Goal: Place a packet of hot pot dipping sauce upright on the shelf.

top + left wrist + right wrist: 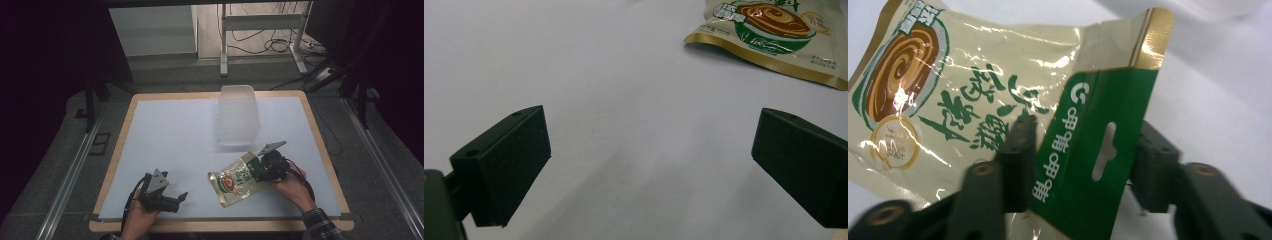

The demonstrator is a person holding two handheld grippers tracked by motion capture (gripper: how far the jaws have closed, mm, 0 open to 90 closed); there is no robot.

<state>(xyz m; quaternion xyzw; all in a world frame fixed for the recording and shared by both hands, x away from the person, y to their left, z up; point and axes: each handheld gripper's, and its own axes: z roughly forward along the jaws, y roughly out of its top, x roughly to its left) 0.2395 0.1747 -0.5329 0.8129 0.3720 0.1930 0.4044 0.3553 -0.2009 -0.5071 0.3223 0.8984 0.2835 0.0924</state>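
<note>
My right gripper [259, 167] is clamped on the green top strip of a snack packet [234, 181], which lies near the worktop's [170, 130] front edge, right of the middle. My left gripper [176, 199] sits near the front left corner, jaws spread wide and empty, pointing toward the packet. A clear plastic tub [237, 115] stands at the back edge.

On the desk [165, 130], a container [237, 115] stands upper centre of the high view. Below it, lower right of centre, lies a pouch [235, 181], with the right hand-held gripper [258, 169] at its right end. The left hand-held gripper [180, 199] sits lower left, well apart from the pouch.
</note>
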